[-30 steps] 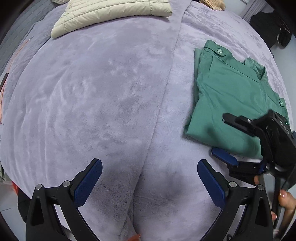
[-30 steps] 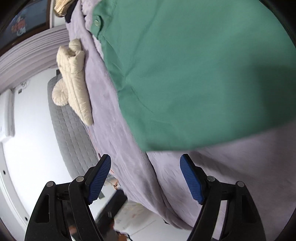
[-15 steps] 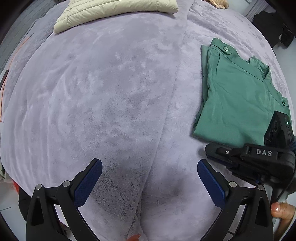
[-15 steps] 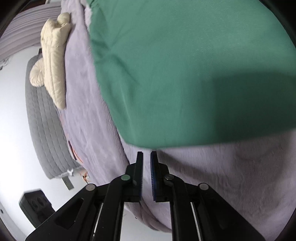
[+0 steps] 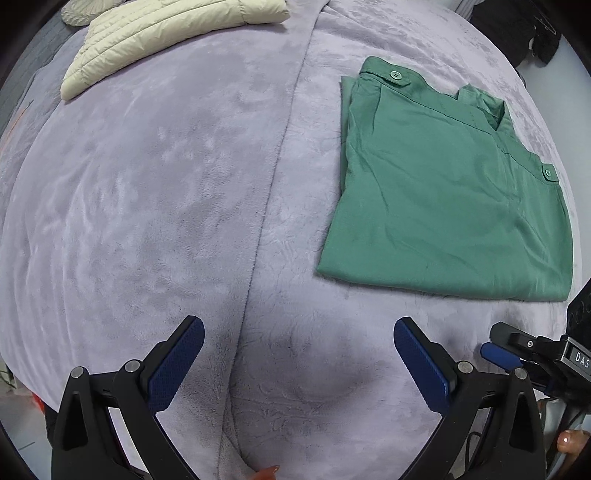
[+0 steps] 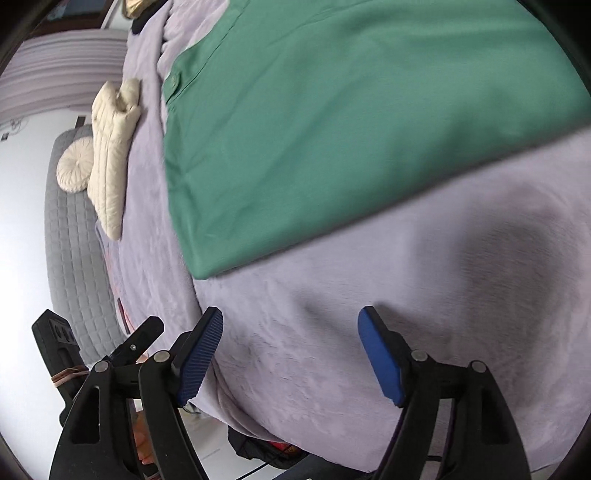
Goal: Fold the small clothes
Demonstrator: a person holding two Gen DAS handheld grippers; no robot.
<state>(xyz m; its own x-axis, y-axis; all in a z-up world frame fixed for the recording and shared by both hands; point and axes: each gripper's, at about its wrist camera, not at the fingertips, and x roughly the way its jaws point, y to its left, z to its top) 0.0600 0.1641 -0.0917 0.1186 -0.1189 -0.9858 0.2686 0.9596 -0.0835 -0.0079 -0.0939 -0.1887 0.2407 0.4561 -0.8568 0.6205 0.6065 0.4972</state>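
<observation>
Green garment [image 5: 443,206] folded on lilac plush blanket [image 5: 166,203] — cream jacket [image 5: 166,33] beyond

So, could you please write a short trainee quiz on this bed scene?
1. True or false: the green garment lies folded on the lilac blanket.
2. What is between the right gripper's jaws? A) the garment B) nothing C) the cream jacket
3. Fill in: the left gripper is ____, hanging over bare blanket beside the garment.

Key: 1 true. 2 B; its jaws have just been opening, over bare blanket. 3 open.
</observation>
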